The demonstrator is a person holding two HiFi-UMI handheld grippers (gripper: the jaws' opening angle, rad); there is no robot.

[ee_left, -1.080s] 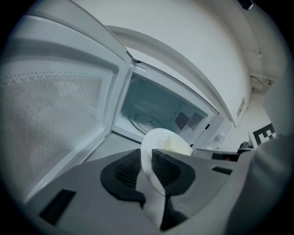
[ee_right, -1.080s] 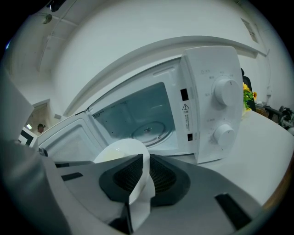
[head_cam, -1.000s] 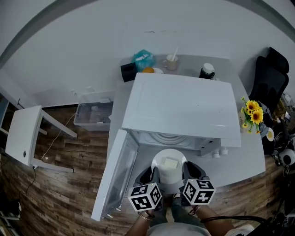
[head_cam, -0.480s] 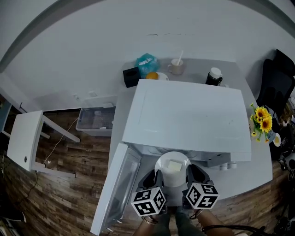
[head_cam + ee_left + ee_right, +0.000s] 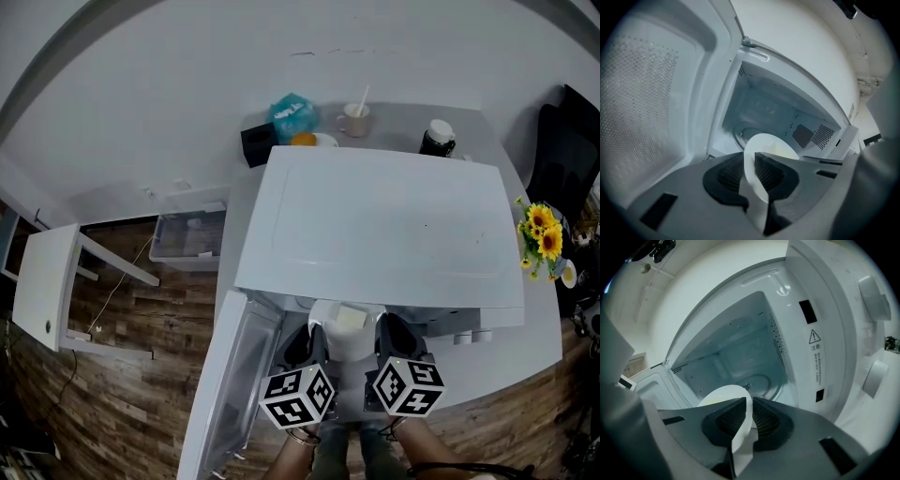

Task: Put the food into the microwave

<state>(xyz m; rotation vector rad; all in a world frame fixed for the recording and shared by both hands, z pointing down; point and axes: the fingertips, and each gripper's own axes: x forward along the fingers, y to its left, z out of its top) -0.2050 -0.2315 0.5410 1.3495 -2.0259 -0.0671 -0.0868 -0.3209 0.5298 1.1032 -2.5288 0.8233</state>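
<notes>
A white plate (image 5: 337, 330) carries a pale square piece of food (image 5: 350, 317). It sits at the mouth of the white microwave (image 5: 375, 225), partly under the microwave's top front edge. My left gripper (image 5: 309, 349) is shut on the plate's left rim (image 5: 751, 174), and my right gripper (image 5: 389, 343) is shut on its right rim (image 5: 746, 414). In both gripper views the plate (image 5: 719, 398) hangs just in front of the lit cavity (image 5: 764, 110), with the glass turntable (image 5: 759, 382) beyond it. The microwave door (image 5: 234, 375) stands swung open to the left.
Two control knobs (image 5: 874, 298) are on the panel right of the cavity. Behind the microwave stand a mug (image 5: 354, 120), a dark cup (image 5: 437, 138), a blue bag (image 5: 292, 114) and a black box (image 5: 255, 143). Sunflowers (image 5: 542, 232) are at the right, and a white stool (image 5: 47, 286) and a plastic bin (image 5: 192, 239) at the left.
Both grippers have carried the plate forward, from over the counter's front part to the microwave's mouth. Its far edge is now under the microwave's top.
</notes>
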